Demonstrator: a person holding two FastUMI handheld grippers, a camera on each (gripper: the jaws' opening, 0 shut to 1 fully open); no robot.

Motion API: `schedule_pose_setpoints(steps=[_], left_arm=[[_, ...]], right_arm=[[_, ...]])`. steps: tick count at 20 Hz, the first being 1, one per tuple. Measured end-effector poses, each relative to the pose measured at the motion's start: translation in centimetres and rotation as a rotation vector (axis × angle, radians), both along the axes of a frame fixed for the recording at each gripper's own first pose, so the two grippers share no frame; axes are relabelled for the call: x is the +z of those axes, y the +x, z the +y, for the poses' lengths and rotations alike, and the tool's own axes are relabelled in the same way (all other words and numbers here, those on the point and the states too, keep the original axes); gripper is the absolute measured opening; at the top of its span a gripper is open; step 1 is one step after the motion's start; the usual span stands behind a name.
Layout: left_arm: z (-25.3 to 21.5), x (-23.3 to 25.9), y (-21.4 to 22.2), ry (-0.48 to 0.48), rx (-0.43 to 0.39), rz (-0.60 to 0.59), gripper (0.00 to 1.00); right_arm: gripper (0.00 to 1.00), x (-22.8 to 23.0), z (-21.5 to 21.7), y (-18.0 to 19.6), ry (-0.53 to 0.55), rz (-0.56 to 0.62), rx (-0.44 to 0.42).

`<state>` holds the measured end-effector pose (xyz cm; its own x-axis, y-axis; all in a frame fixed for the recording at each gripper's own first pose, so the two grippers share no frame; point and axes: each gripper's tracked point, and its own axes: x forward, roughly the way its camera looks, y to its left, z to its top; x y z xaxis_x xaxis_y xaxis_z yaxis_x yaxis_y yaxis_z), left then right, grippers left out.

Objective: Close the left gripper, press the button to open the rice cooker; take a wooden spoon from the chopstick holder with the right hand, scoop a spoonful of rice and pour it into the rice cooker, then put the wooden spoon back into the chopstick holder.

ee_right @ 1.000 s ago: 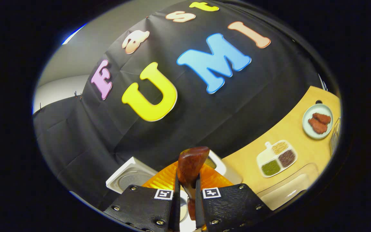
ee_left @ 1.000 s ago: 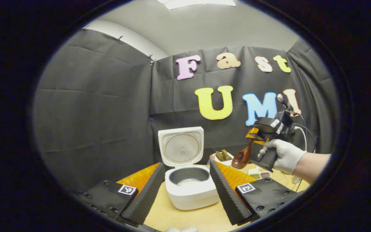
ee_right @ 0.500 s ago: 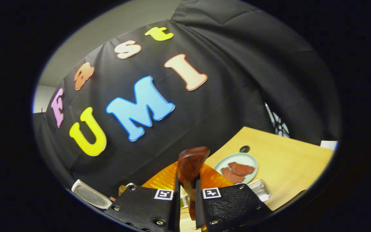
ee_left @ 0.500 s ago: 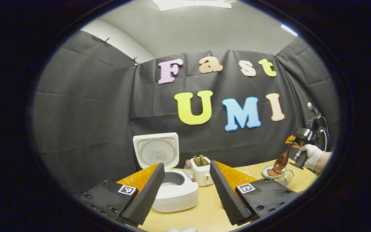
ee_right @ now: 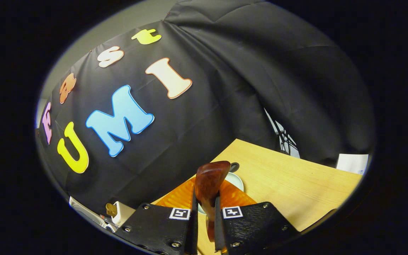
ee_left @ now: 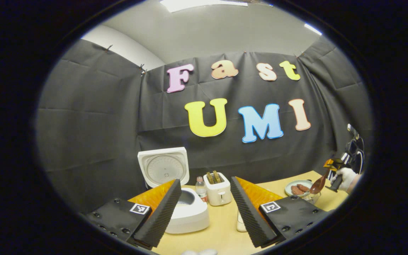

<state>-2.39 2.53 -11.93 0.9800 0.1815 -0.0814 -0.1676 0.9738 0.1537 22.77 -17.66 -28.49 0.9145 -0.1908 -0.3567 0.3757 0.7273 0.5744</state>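
Wooden spoon [ee_right: 209,191] clamped between both fingers of the right gripper [ee_right: 205,226], bowl end up and forward; also seen far right in the left gripper view, spoon [ee_left: 318,185] carried by a gloved hand [ee_left: 345,176] above the plate [ee_left: 293,188] end of the table [ee_left: 221,230]. Rice cooker [ee_left: 186,212] standing with lid [ee_left: 163,170] raised, so button step judged complete. Pale contents faintly visible in the pot, too small to confirm as rice. Spoon bowl apparently empty, so scoop and pour judged probably complete. Chopstick holder not identified with certainty. Remaining: return of spoon to the holder, then release. Left gripper [ee_left: 204,209] spread wide, grasping nothing, held back from the cooker with the toaster [ee_left: 218,184] and a small bottle [ee_left: 200,188] between its fingers.
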Motion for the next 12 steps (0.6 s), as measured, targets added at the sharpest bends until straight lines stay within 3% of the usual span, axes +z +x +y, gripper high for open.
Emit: schedule_pose_setpoints(steps=[8, 12], left_arm=[[0.8, -1.2, 0.7, 0.023, 0.015, 0.038, 0.99], [0.8, -1.5, 0.9, 0.026, 0.013, 0.045, 0.99]], right_arm=[[0.19, -7.2, 0.6, 0.9, 0.003, 0.117, -0.027], [0.19, -8.0, 0.1, 0.9, 0.012, 0.121, -0.060]])
